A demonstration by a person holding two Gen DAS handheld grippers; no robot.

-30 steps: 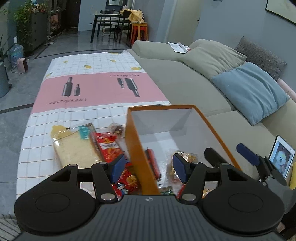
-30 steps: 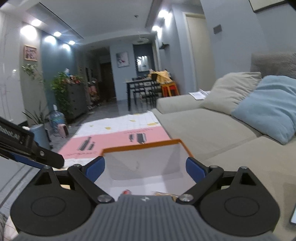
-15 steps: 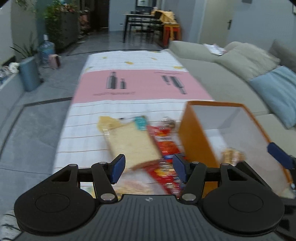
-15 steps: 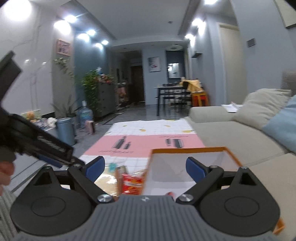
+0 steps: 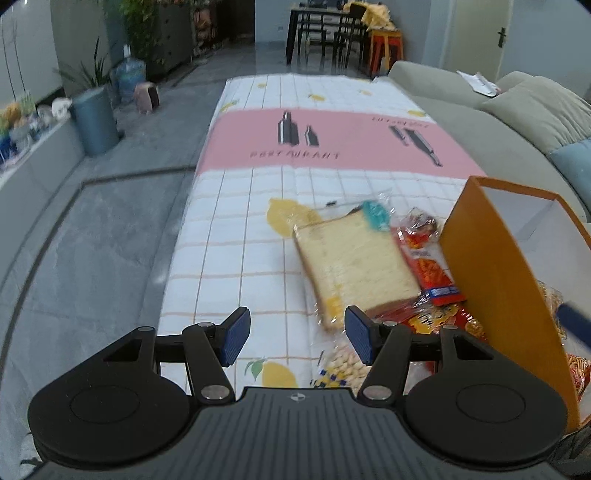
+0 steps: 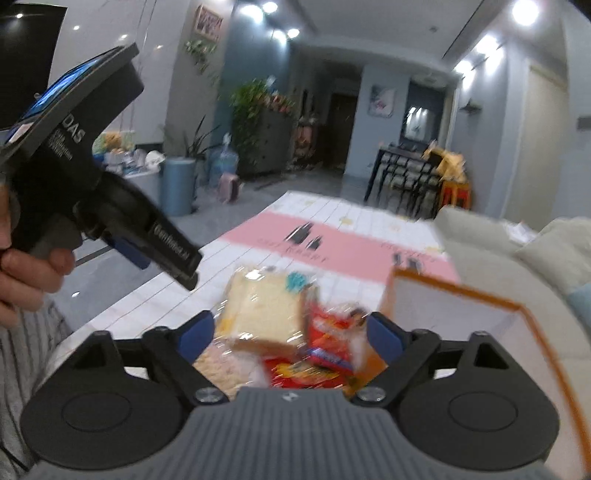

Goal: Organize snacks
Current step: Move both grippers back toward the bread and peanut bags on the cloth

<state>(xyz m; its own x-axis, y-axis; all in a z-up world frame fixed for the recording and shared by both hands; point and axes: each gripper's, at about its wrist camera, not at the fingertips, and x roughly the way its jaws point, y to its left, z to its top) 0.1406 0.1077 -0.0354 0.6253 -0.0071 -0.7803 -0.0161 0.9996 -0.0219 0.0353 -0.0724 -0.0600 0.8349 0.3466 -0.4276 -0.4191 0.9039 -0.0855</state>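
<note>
A bagged slice of bread [image 5: 354, 262] lies on the checked tablecloth [image 5: 236, 236], with red snack packets [image 5: 428, 266] beside it and a peanut bag [image 5: 343, 365] nearer me. An orange box [image 5: 495, 273] with a white inside stands to their right and holds some snacks. My left gripper [image 5: 295, 338] is open and empty, above the cloth just left of the bread. My right gripper [image 6: 291, 338] is open and empty, hovering over the bread [image 6: 262, 310] and red packets [image 6: 328, 332], left of the box [image 6: 461, 314].
A grey sofa [image 5: 480, 122] with cushions runs along the table's right side. The floor drops off at the table's left edge. The left gripper's body [image 6: 92, 177] shows in the right wrist view at upper left. A dining set [image 5: 332, 33] stands far behind.
Both grippers have swung left, away from the box and over the loose snacks. The left gripper now sits over bare cloth beside the bread. Both stay open.
</note>
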